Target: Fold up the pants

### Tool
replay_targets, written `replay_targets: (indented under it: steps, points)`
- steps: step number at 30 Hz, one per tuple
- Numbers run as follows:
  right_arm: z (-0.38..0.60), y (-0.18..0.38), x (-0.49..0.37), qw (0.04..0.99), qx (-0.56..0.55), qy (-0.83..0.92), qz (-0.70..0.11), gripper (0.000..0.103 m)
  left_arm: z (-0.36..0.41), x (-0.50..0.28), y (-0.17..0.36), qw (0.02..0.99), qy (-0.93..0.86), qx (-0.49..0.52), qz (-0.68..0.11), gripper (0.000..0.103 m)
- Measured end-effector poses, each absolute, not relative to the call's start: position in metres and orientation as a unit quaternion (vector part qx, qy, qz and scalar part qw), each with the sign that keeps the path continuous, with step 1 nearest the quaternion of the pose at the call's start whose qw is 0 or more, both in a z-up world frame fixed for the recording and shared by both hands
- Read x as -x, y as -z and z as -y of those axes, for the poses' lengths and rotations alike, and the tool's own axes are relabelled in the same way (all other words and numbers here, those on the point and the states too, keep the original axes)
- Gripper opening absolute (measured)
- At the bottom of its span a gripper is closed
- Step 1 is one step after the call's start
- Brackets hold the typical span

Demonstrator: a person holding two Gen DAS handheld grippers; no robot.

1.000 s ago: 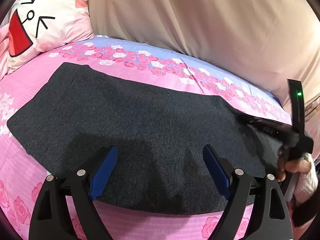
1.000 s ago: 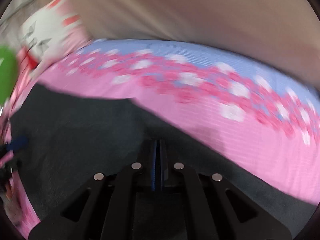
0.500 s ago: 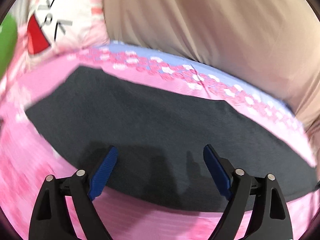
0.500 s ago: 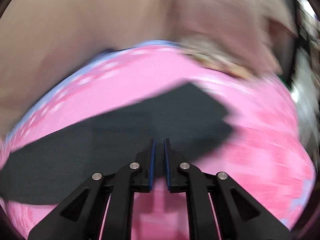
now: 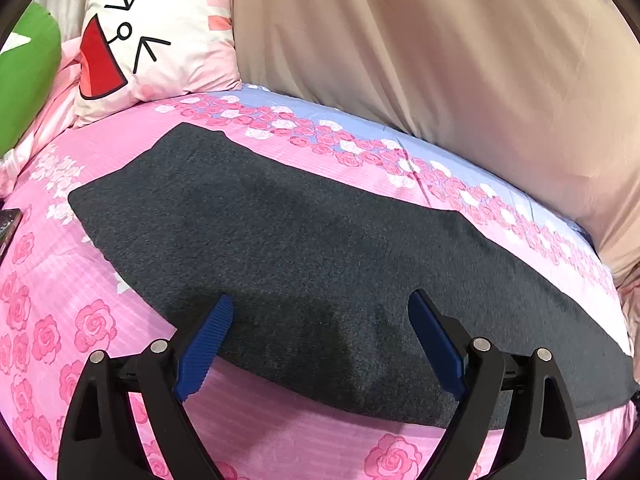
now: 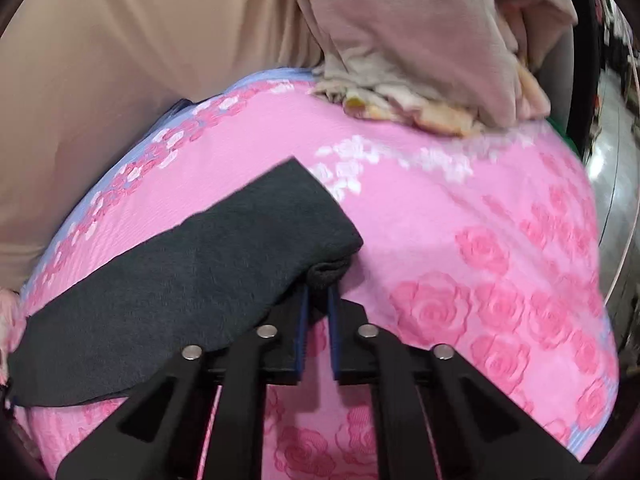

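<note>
Lying flat along a pink rose-print bedsheet, dark grey pants stretch from near a cartoon-face pillow toward the opposite end of the bed. The left gripper hangs over the near long edge of the pants, its blue-padded fingers spread wide with nothing between them; the fabric lies beneath and beyond the tips, and whether they touch it cannot be told. At the end of the pants far from the pillow, the right gripper has its pads pinched together on a bunched corner of the cloth, which rises in a small roll just past the tips. From that corner the pants run back and to the left across the sheet. A beige curtain hangs behind the pants, a green cushion sits beside the pillow, and a pile of pale bedding rests on the sheet beyond the clamped corner.
</note>
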State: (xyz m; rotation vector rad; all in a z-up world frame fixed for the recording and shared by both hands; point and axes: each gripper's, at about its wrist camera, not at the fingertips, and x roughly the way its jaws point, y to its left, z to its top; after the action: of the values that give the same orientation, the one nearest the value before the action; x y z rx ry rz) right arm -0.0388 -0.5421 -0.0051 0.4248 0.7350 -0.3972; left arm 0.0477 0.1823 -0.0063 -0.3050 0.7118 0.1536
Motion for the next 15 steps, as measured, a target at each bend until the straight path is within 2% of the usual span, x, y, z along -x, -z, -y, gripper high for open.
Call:
replay_targets:
  steps: [3, 5, 7, 11, 15]
  points:
    - [0.551, -0.007, 0.055, 0.901, -0.213, 0.199, -0.321, 0.006, -0.183, -0.047, 0.006, 0.923, -0.075, 0.152, -0.345, 0.087]
    - [0.564, 0.021, 0.050, 0.881, -0.234, 0.195, -0.362, 0.006, -0.183, -0.048, 0.007, 0.923, -0.073, 0.152, -0.347, 0.087]
    - [0.568, 0.017, 0.055, 0.881, -0.250, 0.188, -0.354, 0.006, -0.182, -0.049, 0.007, 0.922, -0.073, 0.152, -0.349, 0.087]
    - [0.561, 0.014, 0.062, 0.878, -0.266, 0.177, -0.358, 0.014, -0.183, -0.049, 0.008, 0.922, -0.072, 0.155, -0.349, 0.087]
    - [0.557, 0.010, 0.077, 0.877, -0.317, 0.149, -0.329, 0.053, -0.184, -0.049, 0.009, 0.920, -0.070, 0.159, -0.350, 0.087]
